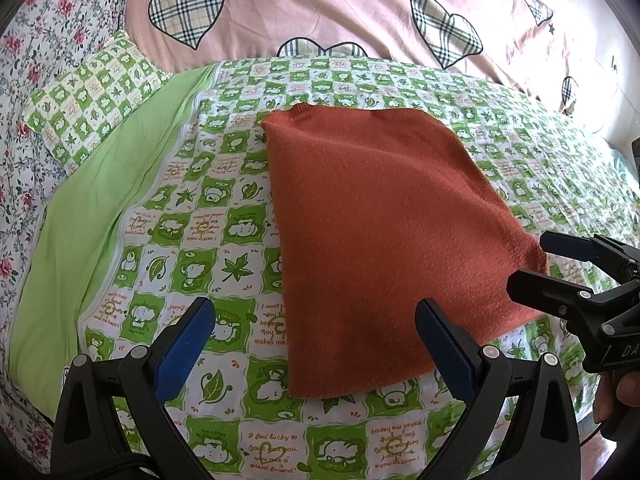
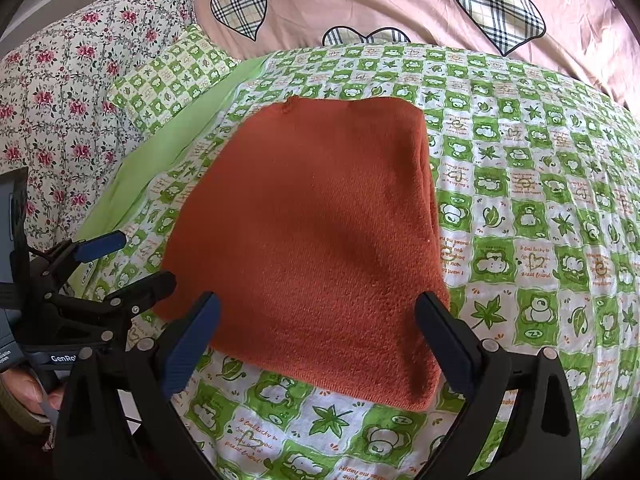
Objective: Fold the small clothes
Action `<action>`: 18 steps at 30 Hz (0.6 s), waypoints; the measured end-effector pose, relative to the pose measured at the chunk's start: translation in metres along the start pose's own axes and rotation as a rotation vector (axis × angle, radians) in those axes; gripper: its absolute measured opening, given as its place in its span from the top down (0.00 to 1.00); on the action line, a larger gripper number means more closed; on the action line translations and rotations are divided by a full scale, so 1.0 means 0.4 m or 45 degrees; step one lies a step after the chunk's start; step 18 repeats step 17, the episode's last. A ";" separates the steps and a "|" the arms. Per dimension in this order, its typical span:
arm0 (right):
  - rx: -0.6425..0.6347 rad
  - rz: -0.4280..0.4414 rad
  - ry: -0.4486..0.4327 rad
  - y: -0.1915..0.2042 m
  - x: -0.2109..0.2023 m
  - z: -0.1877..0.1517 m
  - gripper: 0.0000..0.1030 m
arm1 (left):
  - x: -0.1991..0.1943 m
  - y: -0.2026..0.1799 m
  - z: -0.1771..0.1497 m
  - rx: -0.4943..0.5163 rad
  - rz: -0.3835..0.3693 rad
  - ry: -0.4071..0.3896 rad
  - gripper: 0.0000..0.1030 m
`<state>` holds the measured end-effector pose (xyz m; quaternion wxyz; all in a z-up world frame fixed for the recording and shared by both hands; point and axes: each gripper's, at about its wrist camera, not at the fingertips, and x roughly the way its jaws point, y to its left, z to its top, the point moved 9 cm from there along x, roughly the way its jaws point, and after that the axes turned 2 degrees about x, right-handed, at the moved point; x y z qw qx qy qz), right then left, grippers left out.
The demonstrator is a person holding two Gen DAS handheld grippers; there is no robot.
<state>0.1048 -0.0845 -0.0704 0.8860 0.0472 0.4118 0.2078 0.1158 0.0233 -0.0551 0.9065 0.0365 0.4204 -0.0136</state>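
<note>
A rust-orange knit garment (image 1: pixel 384 236) lies folded into a flat rectangle on the green-and-white checked bed cover (image 1: pixel 192 216). It also shows in the right wrist view (image 2: pixel 320 240). My left gripper (image 1: pixel 316 344) is open and empty, held just above the garment's near left corner. My right gripper (image 2: pixel 318 340) is open and empty over the garment's near edge. The right gripper shows at the right of the left wrist view (image 1: pixel 560 264), and the left gripper at the left of the right wrist view (image 2: pixel 132 256); neither touches the cloth.
A pink quilt with plaid hearts (image 1: pixel 340 12) lies beyond the garment. A floral pillow (image 2: pixel 60 92) and a small green checked pillow (image 1: pixel 92 96) sit at the far left. A plain green sheet strip (image 1: pixel 80 220) runs along the left.
</note>
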 end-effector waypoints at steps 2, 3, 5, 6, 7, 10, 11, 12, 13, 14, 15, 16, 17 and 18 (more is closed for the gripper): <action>-0.005 0.001 -0.001 0.000 -0.003 0.007 0.05 | -0.002 0.000 0.003 0.001 0.002 -0.010 0.03; -0.010 0.003 -0.003 -0.002 -0.005 0.014 0.05 | -0.003 0.000 0.008 0.002 0.009 -0.019 0.03; -0.017 0.001 -0.008 -0.006 -0.007 0.025 0.05 | -0.002 0.001 0.017 0.009 0.012 -0.028 0.04; -0.020 -0.002 -0.012 -0.009 -0.008 0.031 0.05 | -0.001 0.001 0.022 0.011 0.017 -0.034 0.04; -0.019 -0.008 -0.015 -0.014 -0.007 0.038 0.05 | 0.001 0.006 0.030 0.007 0.026 -0.041 0.05; -0.010 -0.013 -0.021 -0.030 -0.001 0.055 0.05 | 0.014 0.012 0.044 -0.013 0.017 -0.031 0.06; -0.007 -0.017 -0.024 -0.036 0.000 0.060 0.05 | 0.017 0.015 0.048 -0.019 0.013 -0.030 0.06; -0.006 -0.019 -0.026 -0.039 0.000 0.064 0.05 | 0.021 0.018 0.052 -0.022 0.011 -0.030 0.06; -0.006 -0.019 -0.029 -0.042 0.001 0.064 0.05 | 0.025 0.024 0.056 -0.024 0.016 -0.028 0.06; -0.006 -0.021 -0.029 -0.047 0.003 0.066 0.05 | 0.028 0.028 0.059 -0.026 0.015 -0.026 0.06; -0.002 -0.024 -0.027 -0.050 0.005 0.067 0.05 | 0.029 0.031 0.060 -0.029 0.015 -0.026 0.06; 0.004 -0.023 -0.026 -0.052 0.007 0.068 0.05 | 0.031 0.035 0.062 -0.032 0.022 -0.029 0.06; 0.010 -0.018 -0.028 -0.053 0.008 0.068 0.05 | 0.031 0.039 0.062 -0.033 0.025 -0.029 0.06; 0.010 -0.018 -0.028 -0.053 0.008 0.068 0.05 | 0.031 0.039 0.062 -0.033 0.025 -0.029 0.06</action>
